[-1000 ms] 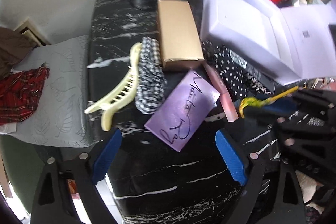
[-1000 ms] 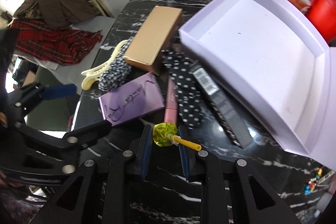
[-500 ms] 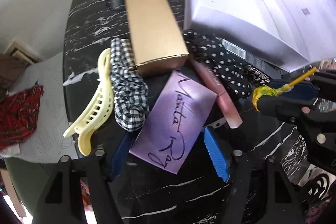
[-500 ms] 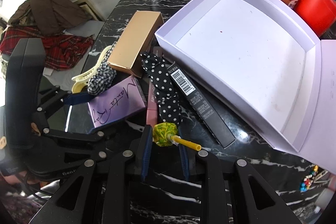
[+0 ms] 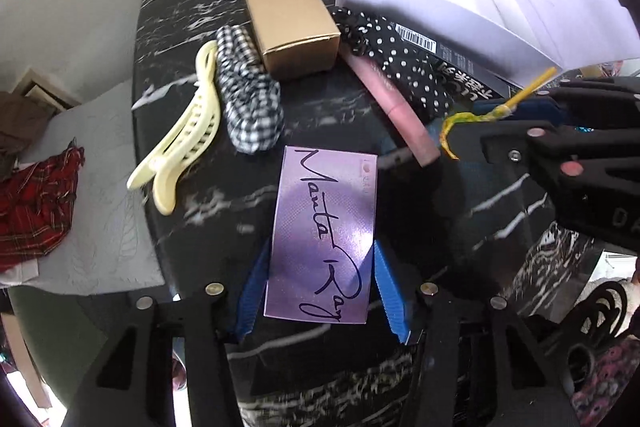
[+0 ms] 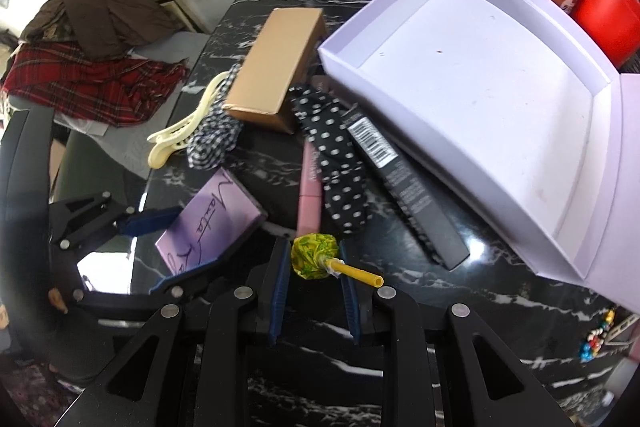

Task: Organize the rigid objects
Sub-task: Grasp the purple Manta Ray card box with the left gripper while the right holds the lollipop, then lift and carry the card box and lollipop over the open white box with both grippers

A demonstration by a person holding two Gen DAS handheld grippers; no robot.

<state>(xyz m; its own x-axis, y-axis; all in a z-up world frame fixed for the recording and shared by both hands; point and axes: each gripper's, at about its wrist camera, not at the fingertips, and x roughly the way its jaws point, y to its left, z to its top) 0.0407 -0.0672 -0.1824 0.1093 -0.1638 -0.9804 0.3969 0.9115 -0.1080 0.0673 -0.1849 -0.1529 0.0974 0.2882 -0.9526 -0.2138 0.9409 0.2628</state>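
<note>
Left tool (image 5: 320, 283) now straddles purple box (image 5: 326, 235), jaws just closing onto it; right tool (image 6: 314, 267) clamps lollipop (image 6: 314, 255).

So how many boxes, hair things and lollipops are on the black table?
Boxes: 4 — gold box, purple box, black barcode box, white tray box
Hair things: 3 — cream claw clip, checked scrunchie, dotted scrunchie
Lollipops: 1
Total: 8

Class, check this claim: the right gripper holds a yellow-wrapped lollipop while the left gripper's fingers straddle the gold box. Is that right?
Not quite. The left gripper straddles the purple box, not the gold box, as the left wrist view shows. The right gripper does hold the lollipop.
</note>
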